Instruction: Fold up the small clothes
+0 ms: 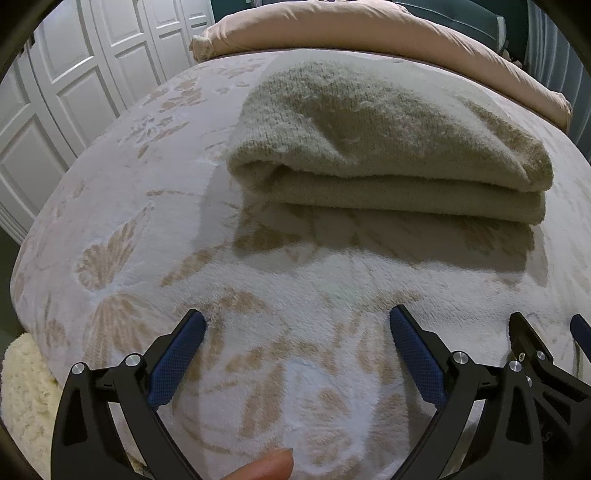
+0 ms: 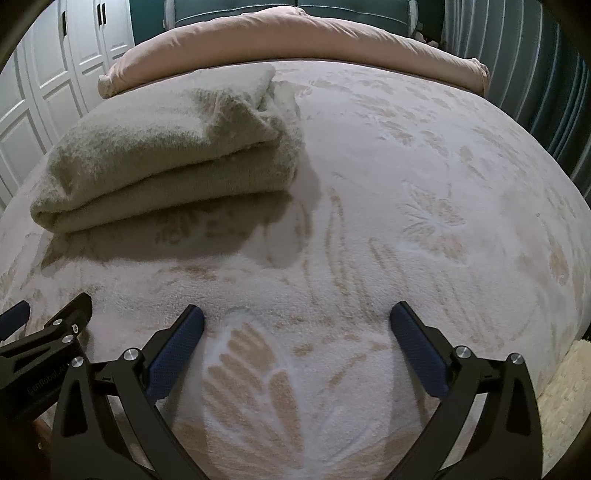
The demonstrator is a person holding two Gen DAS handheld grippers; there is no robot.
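A folded beige knit garment (image 1: 388, 147) is laid on the bed (image 1: 295, 295), toward its pillow (image 1: 369, 29) end. The left gripper (image 1: 297, 343) and right gripper (image 2: 295, 339) are held with fingers wide apart and empty, near the foot edge.

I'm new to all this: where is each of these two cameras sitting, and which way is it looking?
Left wrist view: mounted on the left gripper, looking forward and down over the bed; folded beige knit garment straight ahead; open jaws, a fingertip, and the right gripper's tip at the right edge.
Right wrist view: mounted on the right gripper, same downward slant; garment up-left; open jaws, left gripper's tip at the left edge.
Shared: garment, butterfly-patterned blanket, pink duvet, white wardrobe doors.
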